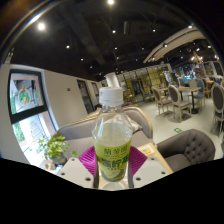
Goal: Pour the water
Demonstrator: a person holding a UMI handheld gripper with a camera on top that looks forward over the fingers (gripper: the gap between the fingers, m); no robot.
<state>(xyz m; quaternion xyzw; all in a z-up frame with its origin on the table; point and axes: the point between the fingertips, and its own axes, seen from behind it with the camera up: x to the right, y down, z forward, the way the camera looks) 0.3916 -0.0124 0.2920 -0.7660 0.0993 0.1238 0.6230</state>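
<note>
Water bottle [112, 140] was clamped upright in the gripper [112, 168], lifted in a cafe-like room.

Jaws were closed on the bottle's green-labelled lower body, pink pads [143, 152] pressed in at either side; white cap [111, 96] was on, pointing to 12 o'clock. A grey sofa [188, 147] sat at 4 o'clock beyond the bottle, a potted plant [52, 149] at 8 o'clock, chairs [180, 99] and tables at 2 o'clock.
</note>
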